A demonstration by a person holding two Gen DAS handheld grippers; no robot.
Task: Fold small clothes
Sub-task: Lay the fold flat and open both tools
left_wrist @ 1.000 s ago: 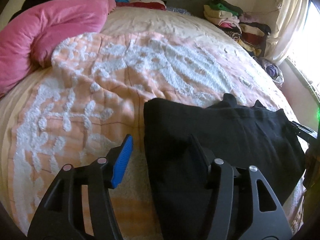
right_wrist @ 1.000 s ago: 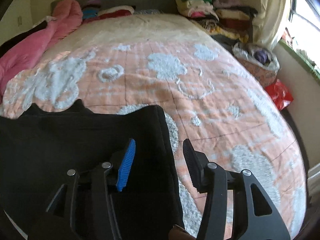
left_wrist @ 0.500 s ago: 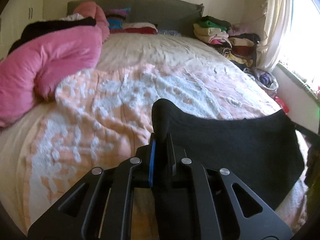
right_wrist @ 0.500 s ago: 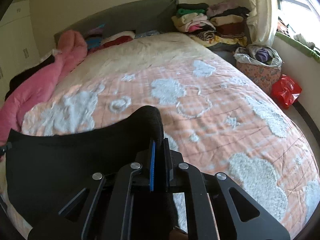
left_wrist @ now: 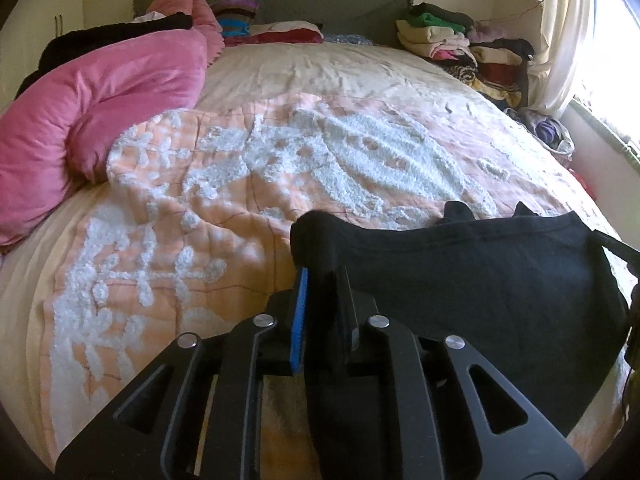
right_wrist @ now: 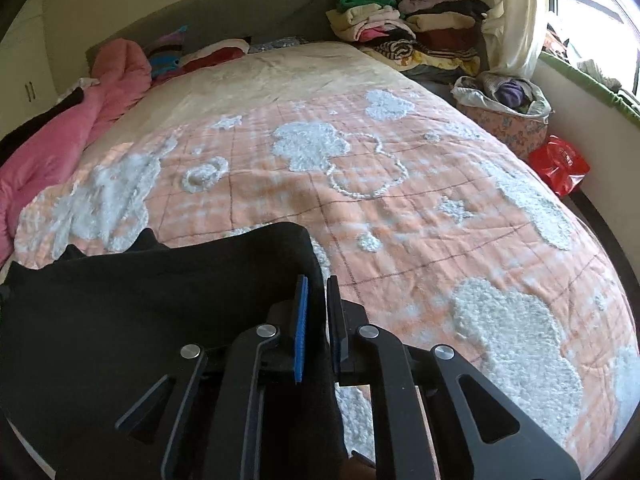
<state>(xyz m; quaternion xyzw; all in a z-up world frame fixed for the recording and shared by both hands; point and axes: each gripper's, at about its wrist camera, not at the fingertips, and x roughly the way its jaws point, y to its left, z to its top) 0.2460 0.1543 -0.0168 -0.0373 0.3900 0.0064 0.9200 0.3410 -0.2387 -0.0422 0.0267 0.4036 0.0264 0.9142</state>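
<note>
Left tool (left_wrist: 320, 280) and right tool (right_wrist: 316, 292) each clenched on a near corner of black garment (left_wrist: 480, 280), lifted above bed (left_wrist: 240, 208). Fold only begun; laying over and smoothing left.

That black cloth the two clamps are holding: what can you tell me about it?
The black cloth is a small plain garment of soft, matte knit-looking fabric, with no print visible. The left gripper pinches one near corner and the right gripper the other, each shut on a bunched fold, so the edge between them hangs stretched above the bedspread. Its far part shows two small points and seems to rest on the bedspread. What kind of garment it is cannot be told.
</note>
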